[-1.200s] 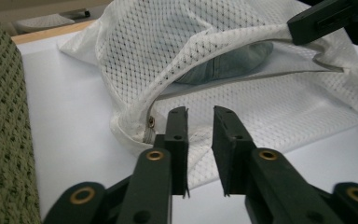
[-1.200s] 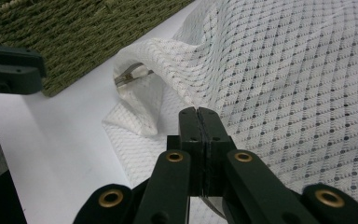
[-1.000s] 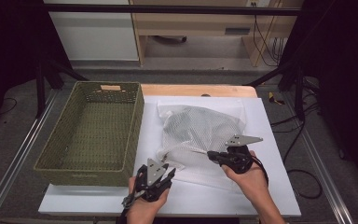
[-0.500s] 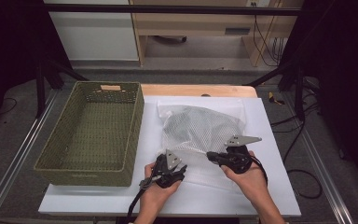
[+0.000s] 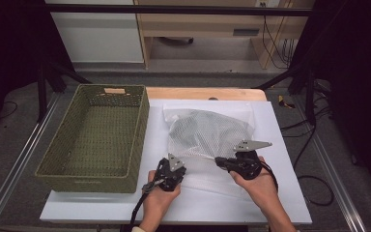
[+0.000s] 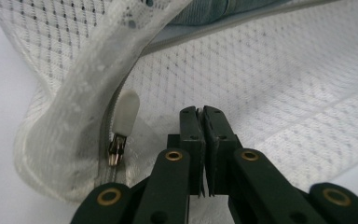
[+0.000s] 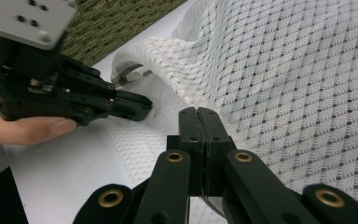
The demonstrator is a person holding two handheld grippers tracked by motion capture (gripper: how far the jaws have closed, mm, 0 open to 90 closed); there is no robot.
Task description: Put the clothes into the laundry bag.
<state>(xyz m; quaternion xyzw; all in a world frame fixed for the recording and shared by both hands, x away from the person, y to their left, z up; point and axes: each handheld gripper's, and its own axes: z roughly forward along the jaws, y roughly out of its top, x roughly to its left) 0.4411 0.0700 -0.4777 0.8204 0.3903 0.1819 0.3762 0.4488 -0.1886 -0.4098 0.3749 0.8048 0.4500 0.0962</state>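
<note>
The left hand-held gripper [image 6: 201, 116] has just closed, pinching the white mesh bag [image 6: 270, 84] beside its zipper pull [image 6: 123, 119]. The right hand-held gripper [image 7: 198, 116] pinches the bag too.

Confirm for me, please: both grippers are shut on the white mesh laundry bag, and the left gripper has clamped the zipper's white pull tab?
Not quite. The left gripper is shut on the mesh fabric of the laundry bag; the white pull tab lies free beside its jaws, as the left gripper view shows. The right gripper is indeed shut on the mesh.
</note>
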